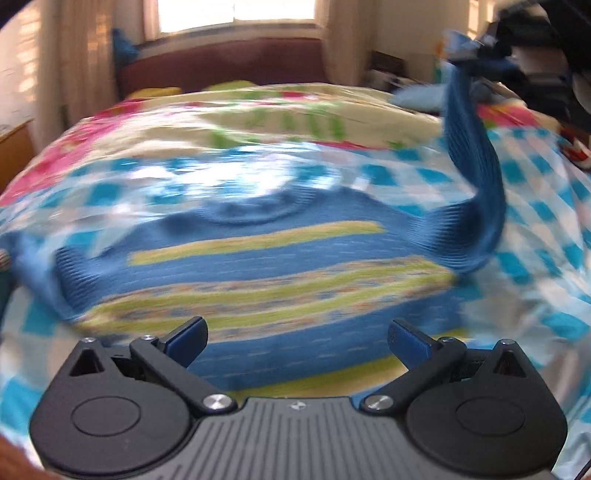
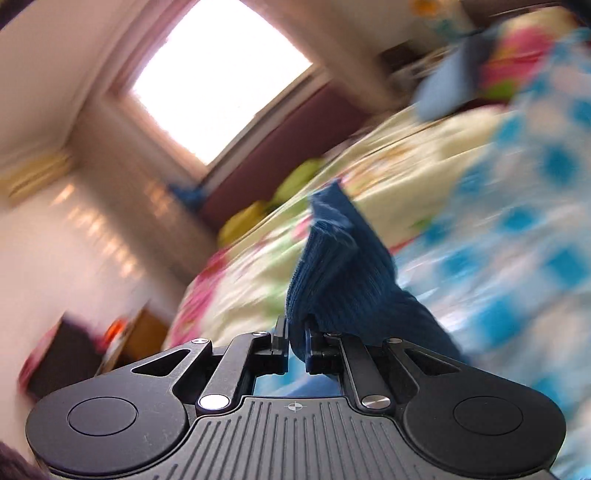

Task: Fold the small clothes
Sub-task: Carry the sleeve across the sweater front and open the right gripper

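A small blue knit sweater [image 1: 258, 258] with yellow-green stripes lies flat on the bed, neck hole toward the headboard. My left gripper [image 1: 297, 341] hovers open over its lower part, nothing between the fingers. The sweater's right sleeve [image 1: 476, 177] is pulled up off the bed toward the upper right, where my right gripper [image 1: 476, 46] holds its cuff. In the right wrist view my right gripper [image 2: 296, 341] is shut on the blue ribbed sleeve [image 2: 332, 266], which stands up between the pads.
The bed carries a blue-and-white checked cloth [image 1: 535, 206] over a floral sheet [image 1: 110, 122]. A dark red headboard [image 1: 229, 62] and a bright window [image 1: 236, 14] lie beyond. A light blue garment [image 1: 417, 98] lies at the far right. A wooden stand [image 1: 14, 147] is on the left.
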A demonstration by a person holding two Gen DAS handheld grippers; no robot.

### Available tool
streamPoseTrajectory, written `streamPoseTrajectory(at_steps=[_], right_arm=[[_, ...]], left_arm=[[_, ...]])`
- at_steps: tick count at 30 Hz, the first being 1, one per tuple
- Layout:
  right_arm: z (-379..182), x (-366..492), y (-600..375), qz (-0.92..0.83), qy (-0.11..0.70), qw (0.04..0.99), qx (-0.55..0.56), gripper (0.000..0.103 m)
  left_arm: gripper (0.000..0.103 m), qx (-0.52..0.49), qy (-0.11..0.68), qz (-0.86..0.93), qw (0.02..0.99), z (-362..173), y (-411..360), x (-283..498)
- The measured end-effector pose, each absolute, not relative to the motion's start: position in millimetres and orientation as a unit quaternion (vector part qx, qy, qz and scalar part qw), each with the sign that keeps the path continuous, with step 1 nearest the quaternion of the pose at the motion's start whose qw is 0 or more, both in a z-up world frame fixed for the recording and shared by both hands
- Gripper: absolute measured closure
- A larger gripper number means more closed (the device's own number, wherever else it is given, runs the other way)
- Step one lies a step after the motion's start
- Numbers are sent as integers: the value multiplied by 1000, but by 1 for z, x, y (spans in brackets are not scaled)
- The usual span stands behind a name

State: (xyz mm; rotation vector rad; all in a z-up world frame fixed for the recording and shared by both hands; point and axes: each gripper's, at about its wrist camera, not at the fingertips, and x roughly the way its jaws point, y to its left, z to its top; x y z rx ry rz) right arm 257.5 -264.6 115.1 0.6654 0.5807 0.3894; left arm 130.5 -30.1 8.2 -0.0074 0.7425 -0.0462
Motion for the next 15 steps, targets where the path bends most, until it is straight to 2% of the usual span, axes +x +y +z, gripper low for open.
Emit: streamPoseTrajectory(at_steps=[4, 7, 12, 15], right_arm=[[111, 267, -157, 276, 334, 867, 247, 90], [103, 263, -112, 307, 363, 856, 204, 88], [98, 249, -124, 267, 365, 875, 175, 78], [75, 236, -147, 206, 380, 896, 106, 77]], left_arm=[[0, -25, 353, 25, 935, -1, 13, 121], [0, -41, 353, 39, 934, -9, 34, 121], [0, -73, 357, 33, 931, -13, 53, 124], [0, -83, 351, 30, 932, -11, 56, 124]])
